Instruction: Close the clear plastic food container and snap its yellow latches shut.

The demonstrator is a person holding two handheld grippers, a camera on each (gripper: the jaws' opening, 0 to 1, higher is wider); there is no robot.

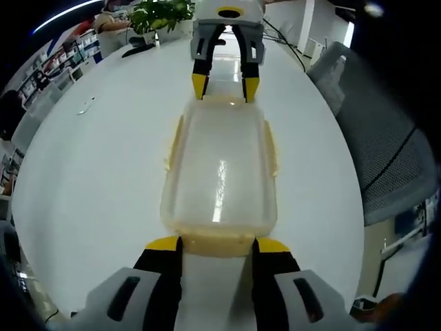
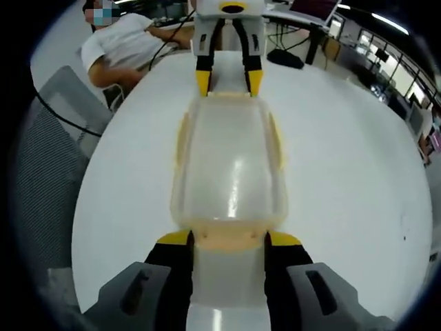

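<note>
Both grippers are meeting at the clear plastic food container, lying mid-worktop.
The left gripper and right gripper, jaws parted, are bracketing its yellow end latches on the white worktop.

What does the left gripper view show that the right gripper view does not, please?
Left gripper view: a potted plant at the far end of the table and shelving beyond it. Right gripper view: a seated person in a white shirt and a dark bag. Both: the white table, the clear food container with yellow latches lying lengthwise between the two tools, and a grey mesh chair.
</note>
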